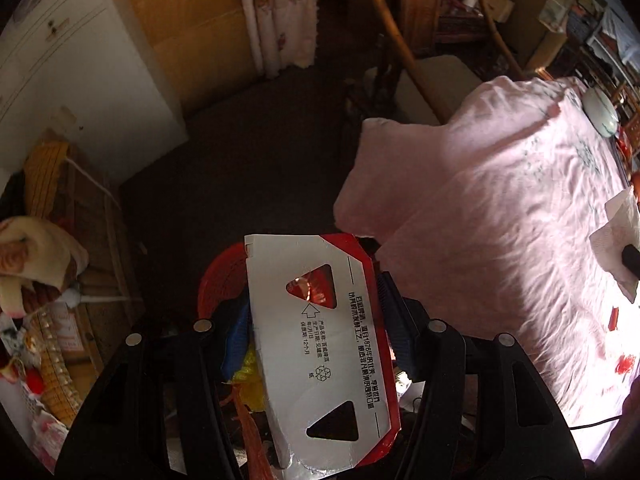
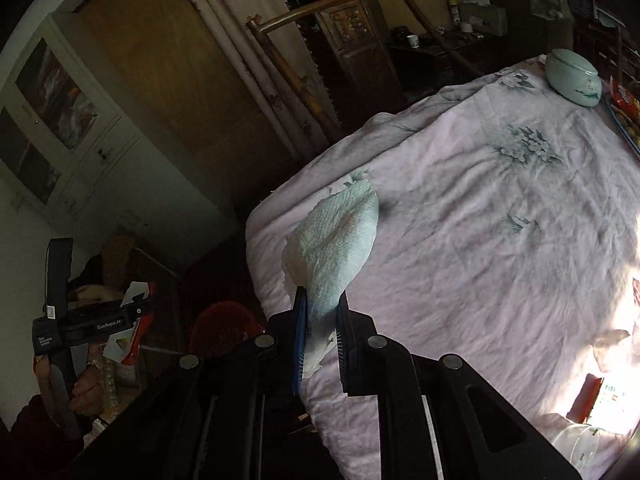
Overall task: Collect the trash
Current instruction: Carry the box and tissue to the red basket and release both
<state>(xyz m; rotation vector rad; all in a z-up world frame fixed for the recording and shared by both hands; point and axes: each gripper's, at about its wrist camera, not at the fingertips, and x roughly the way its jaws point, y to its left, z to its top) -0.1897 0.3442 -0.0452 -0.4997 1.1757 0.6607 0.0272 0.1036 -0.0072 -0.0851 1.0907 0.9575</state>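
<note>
My left gripper [image 1: 316, 312] holds a flattened red and white carton [image 1: 320, 344] with triangular holes between its blue pads, above a red basket [image 1: 218, 276] on the dark floor beside the table. The carton and left gripper also show in the right wrist view [image 2: 132, 320] at the far left. My right gripper [image 2: 322, 312] is shut on a crumpled white paper tissue [image 2: 336, 248], held above the pink floral tablecloth [image 2: 500, 240] near its left edge. The tissue and a right fingertip [image 1: 631, 258] show at the right edge of the left wrist view.
A pale green lidded bowl [image 2: 574, 76] and snack packets [image 2: 624, 100] sit at the table's far side. A clear plastic cup [image 2: 580, 444] and a red packet [image 2: 592, 396] lie at the near right. A wooden chair [image 1: 424, 76] and a white cabinet [image 1: 72, 80] stand beyond.
</note>
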